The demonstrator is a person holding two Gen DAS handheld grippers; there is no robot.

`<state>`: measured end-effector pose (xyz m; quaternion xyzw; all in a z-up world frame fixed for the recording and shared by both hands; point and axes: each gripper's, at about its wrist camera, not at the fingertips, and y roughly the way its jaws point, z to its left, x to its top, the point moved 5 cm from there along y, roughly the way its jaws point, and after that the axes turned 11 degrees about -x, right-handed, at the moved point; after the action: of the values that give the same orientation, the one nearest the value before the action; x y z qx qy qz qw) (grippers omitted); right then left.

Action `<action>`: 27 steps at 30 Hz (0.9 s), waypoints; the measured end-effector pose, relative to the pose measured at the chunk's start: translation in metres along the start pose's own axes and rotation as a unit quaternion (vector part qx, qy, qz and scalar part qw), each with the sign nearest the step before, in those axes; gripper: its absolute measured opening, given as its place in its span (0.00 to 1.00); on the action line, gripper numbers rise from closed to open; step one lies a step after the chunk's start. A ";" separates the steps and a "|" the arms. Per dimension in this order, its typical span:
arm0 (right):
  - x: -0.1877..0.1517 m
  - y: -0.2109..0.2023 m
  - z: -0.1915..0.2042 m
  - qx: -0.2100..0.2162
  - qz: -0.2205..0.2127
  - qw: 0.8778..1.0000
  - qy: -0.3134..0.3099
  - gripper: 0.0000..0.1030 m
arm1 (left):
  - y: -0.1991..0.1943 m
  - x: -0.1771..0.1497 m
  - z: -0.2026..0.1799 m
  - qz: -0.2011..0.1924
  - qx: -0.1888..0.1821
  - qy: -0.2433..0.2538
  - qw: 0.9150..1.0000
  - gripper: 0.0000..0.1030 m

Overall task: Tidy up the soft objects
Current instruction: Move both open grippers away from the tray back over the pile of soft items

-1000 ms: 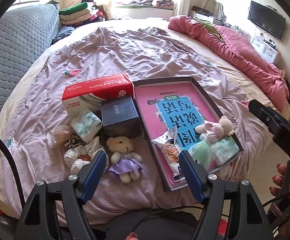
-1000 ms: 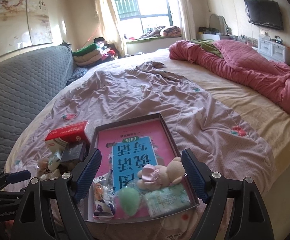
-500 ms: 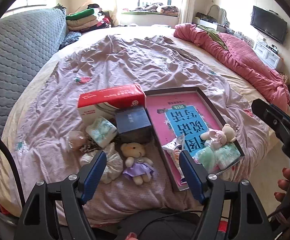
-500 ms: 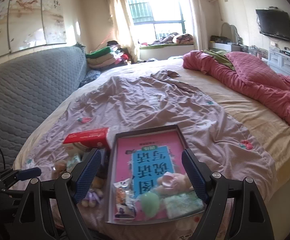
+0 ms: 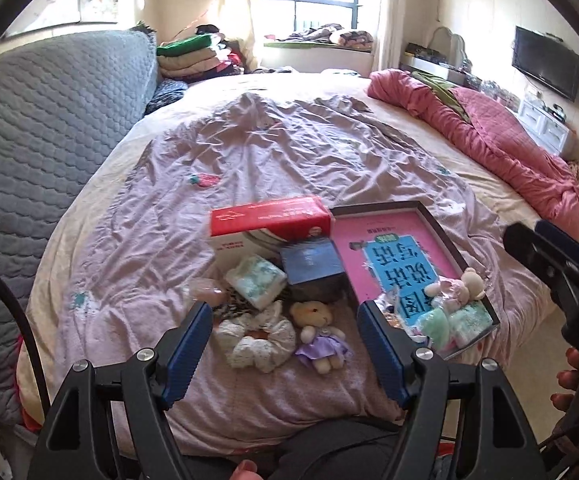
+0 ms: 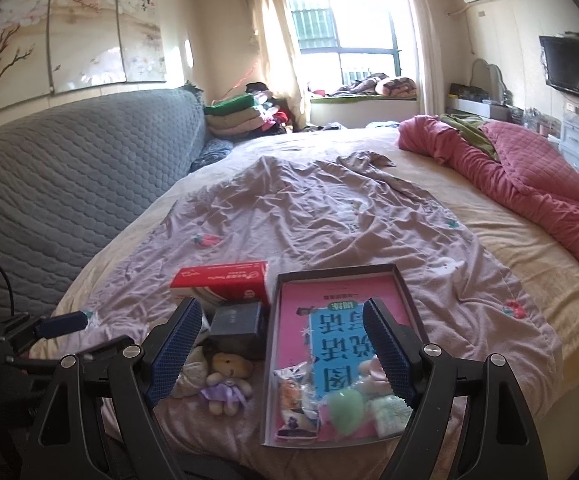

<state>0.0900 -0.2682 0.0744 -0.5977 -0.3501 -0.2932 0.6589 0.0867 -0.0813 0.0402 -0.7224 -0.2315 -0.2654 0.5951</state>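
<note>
On the mauve bedspread lies a dark tray (image 5: 445, 236) (image 6: 403, 296) lined with a pink book; a snack packet (image 6: 295, 404), a green soft ball (image 6: 343, 410), a tissue pack (image 6: 389, 412) and a pink-dressed plush (image 5: 461, 288) lie at its near end. Left of the tray lie a small bear in a purple dress (image 5: 319, 336) (image 6: 225, 380), a white scrunchie (image 5: 255, 340) and a patterned tissue pack (image 5: 255, 284). My left gripper (image 5: 285, 354) hangs open above the bear and scrunchie, holding nothing. My right gripper (image 6: 281, 356) hangs open above the tray's left edge, empty.
A red tissue box (image 5: 269, 220) and a dark blue box (image 5: 311, 266) sit behind the loose items. A grey quilted headboard (image 5: 41, 128) runs along the left, a pink quilt (image 5: 501, 148) along the right. The bed's near edge lies just below the grippers.
Both grippers have pulled back and up from the bed, so the tray and the soft items look smaller and lower. Both stay open; nothing was picked up.
</note>
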 end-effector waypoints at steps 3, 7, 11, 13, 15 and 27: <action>0.002 -0.001 0.008 0.009 -0.001 1.000 -0.005 0.81 | -0.010 0.004 0.019 -0.003 0.011 -0.005 1.000 0.72; 0.002 0.001 0.022 0.018 0.004 1.000 -0.016 0.81 | -0.018 0.007 0.039 -0.008 0.018 -0.018 1.000 0.72; 0.003 0.005 0.031 0.024 0.007 0.999 -0.025 0.81 | -0.021 0.009 0.054 -0.005 0.018 -0.033 0.999 0.72; 0.004 0.007 0.035 0.025 0.011 0.999 -0.030 0.81 | -0.021 0.010 0.060 -0.002 0.011 -0.041 0.999 0.72; 0.004 0.010 0.038 0.028 0.012 0.999 -0.033 0.81 | -0.020 0.010 0.068 -0.002 0.014 -0.046 0.999 0.72; -0.004 0.044 0.046 0.039 0.042 0.998 -0.038 0.81 | 0.009 -0.005 0.105 0.032 0.016 -0.084 0.996 0.72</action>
<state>0.1176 -0.2175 0.0474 -0.5965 -0.3604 -0.2287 0.6797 0.1005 0.0203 0.0147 -0.7395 -0.2616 -0.1811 0.5932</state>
